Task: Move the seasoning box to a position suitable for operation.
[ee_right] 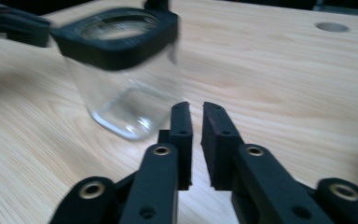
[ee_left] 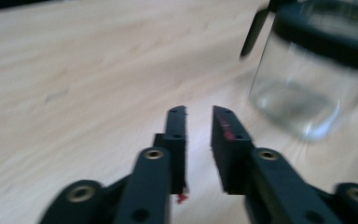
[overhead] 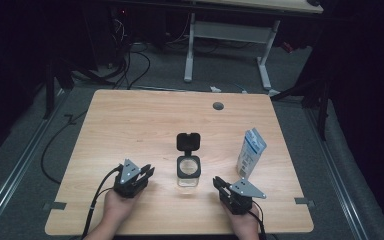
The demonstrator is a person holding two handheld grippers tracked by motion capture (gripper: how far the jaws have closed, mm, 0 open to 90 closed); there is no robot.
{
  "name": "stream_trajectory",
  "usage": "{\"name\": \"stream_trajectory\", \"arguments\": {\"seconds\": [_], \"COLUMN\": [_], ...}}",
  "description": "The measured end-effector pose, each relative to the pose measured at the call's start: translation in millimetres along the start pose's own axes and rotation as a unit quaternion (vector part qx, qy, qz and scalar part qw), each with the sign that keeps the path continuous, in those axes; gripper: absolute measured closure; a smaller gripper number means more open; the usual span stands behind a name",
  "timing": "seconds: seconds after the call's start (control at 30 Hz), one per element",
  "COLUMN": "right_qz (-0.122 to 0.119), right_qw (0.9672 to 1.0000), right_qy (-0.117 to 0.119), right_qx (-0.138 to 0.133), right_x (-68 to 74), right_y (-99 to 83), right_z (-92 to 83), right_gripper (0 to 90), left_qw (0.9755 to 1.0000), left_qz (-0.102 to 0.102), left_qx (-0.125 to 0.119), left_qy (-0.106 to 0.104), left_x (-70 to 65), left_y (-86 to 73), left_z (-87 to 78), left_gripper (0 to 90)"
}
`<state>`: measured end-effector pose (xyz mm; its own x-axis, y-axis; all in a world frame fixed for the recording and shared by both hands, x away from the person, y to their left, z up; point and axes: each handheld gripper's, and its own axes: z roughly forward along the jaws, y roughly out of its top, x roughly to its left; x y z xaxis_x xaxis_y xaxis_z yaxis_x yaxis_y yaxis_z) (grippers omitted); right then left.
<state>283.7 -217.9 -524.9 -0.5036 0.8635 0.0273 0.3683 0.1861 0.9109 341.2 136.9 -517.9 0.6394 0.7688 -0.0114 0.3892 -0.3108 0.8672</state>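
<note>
A clear jar (overhead: 188, 172) with a black collar and its black lid (overhead: 188, 141) flipped up stands near the middle of the bench (overhead: 130, 120), somewhat toward the near edge; a blue and white carton (overhead: 250, 152) stands upright to its right, toward the right edge; the left tool (overhead: 147, 172) rests near the near edge left of the jar, the right tool (overhead: 217, 182) likewise to the jar's right, both apart from it; in the left gripper view the jaws of the left tool stand a narrow gap apart with nothing between them, the jar off to their right; in the right gripper view the right tool's jaws are likewise slightly parted and empty, the jar just to their left; this looks like the approach stage, before any grasp; the next move probably calls for wider jaws, one tool steadying the jar while the other fetches the carton or tends the lid.
</note>
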Motion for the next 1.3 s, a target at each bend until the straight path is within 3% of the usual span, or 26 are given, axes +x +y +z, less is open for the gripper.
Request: {"name": "stream_trajectory", "arguments": {"seconds": [0.07,0.13,0.17,0.23,0.3,0.33,0.43,0.53,0.8,1.3], "right_qz": [-0.001,0.003,0.003,0.012,0.015,0.026,0.031,0.034,0.045,0.033], "right_qw": [1.0,0.9996,0.9996,0.9989,0.9986,0.9974,0.9966,0.9946,0.9923,0.9916], "right_qy": [-0.007,-0.023,-0.023,-0.043,-0.048,-0.064,-0.075,-0.097,-0.115,-0.125], "right_qx": [0.004,0.013,0.013,0.017,0.019,0.021,0.018,0.011,-0.004,-0.012], "right_x": [-2.7,-11.1,-11.1,-19.5,-23.2,-30.4,-36.0,-46.4,-60.5,-75.2], "right_y": [-1.3,-5.7,-5.7,-11.0,-13.2,-17.9,-21.0,-25.7,-22.2,20.0], "right_z": [-2.6,-13.2,-13.2,-25.3,-29.1,-39.3,-46.9,-58.5,-58.1,-38.7], "right_gripper": [80.1,77.0,77.0,75.3,75.1,74.6,73.4,69.6,65.3,66.5], "left_qw": [1.0,0.9999,0.9999,0.9995,0.9997,0.9998,0.9996,0.9997,0.9994,0.9993], "left_qz": [0.003,-0.009,-0.009,-0.03,-0.024,-0.021,-0.025,-0.012,-0.008,0.0], "left_qx": [0.009,0.007,0.007,-0.005,-0.006,-0.008,-0.01,-0.022,-0.029,-0.028], "left_qy": [0.002,0.002,0.002,-0.004,0.0,0.002,-0.005,-0.008,-0.017,-0.026], "left_x": [3.5,12.7,12.7,18.5,19.1,19.9,21.1,17.2,12.5,13.0], "left_y": [-4.1,-15.2,-15.2,-21.9,-22.4,-22.9,-23.5,-21.8,-20.2,-22.5], "left_z": [-4.7,-21.2,-21.2,-32.3,-33.6,-34.1,-32.5,-33.3,-32.7,-33.6], "left_gripper": [65.8,59.3,57.5,55.6,54.2,53.9,53.1,52.1,51.3,48.4]}}
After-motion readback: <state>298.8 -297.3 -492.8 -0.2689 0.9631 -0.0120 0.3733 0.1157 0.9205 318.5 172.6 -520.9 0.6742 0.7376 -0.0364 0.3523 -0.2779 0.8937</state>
